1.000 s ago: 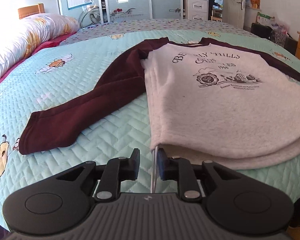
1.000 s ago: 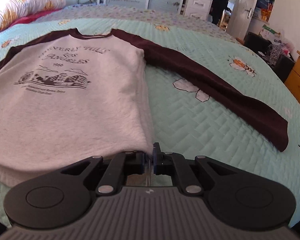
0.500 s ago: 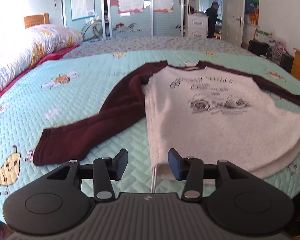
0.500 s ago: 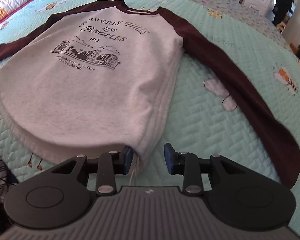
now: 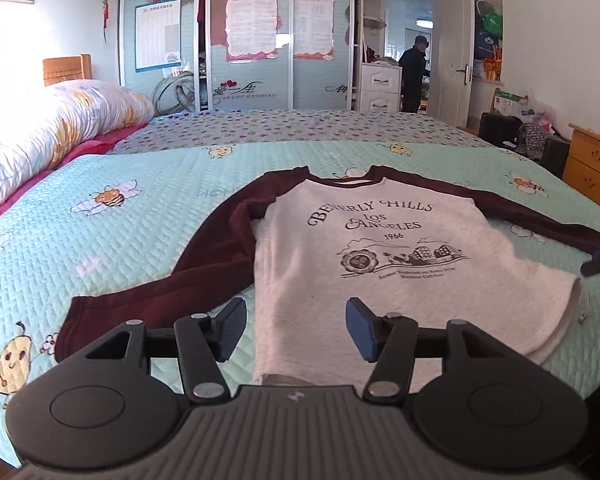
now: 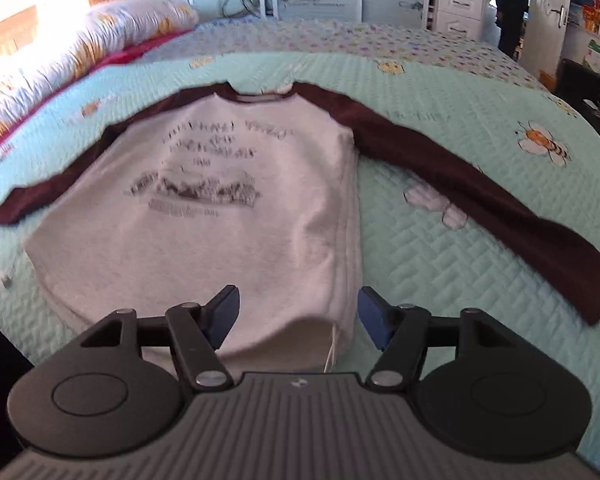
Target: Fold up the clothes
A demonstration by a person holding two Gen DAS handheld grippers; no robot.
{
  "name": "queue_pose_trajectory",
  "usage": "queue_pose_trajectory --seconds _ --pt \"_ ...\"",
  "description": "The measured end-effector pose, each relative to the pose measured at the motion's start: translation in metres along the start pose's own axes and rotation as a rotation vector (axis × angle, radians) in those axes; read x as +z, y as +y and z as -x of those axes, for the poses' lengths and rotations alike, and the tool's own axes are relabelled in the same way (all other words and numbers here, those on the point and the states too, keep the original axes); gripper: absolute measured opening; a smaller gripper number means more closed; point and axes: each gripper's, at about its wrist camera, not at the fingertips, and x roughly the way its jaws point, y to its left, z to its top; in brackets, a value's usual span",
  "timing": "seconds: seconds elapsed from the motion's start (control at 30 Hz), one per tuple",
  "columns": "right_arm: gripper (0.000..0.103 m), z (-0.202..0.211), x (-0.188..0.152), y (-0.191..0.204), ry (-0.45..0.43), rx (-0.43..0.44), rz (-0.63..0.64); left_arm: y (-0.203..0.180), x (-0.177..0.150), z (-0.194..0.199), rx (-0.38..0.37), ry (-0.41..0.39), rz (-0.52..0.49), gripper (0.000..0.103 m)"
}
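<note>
A grey sweatshirt (image 5: 384,276) with maroon sleeves (printed "Beverly Hills Los Angeles 1966") lies flat, front up, mid-frame on the bedspread, both sleeves spread outward

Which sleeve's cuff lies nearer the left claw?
The sleeve left of the grey body; its cuff sits just beyond the opening left claw. The other sleeve runs off far right.

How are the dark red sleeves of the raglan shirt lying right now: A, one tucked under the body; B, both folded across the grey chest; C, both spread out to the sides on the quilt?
C: both dark red sleeves of the raglan shirt lie spread out sideways on the quilt, chest print uncovered.
</note>
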Motion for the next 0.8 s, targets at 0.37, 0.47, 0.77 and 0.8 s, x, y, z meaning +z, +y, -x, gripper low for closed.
queue_pose_trajectory --seconds 0.37,0.47,0.77,0.8 --pt "0.066 -0.012 -0.025 -0.015 0.033 -0.143 0.140 0.003 -0.029 -0.014 0.024 0.122 -0.112 0.068" --pt "0.066 -0.019 -0.010 -0.019 0.040 -0.079 0.177 0.000 -0.032 -0.025 0.026 0.151 -0.106 0.068" --pt "0.058 -0.020 0.052 -0.047 -0.070 0.121 0.007 -0.008 -0.007 -0.020 0.026 0.100 -0.107 0.068" --pt "0.060 -0.015 0.061 -0.059 -0.086 0.154 -0.045 -0.009 -0.003 -0.023 0.019 0.096 -0.095 0.068"
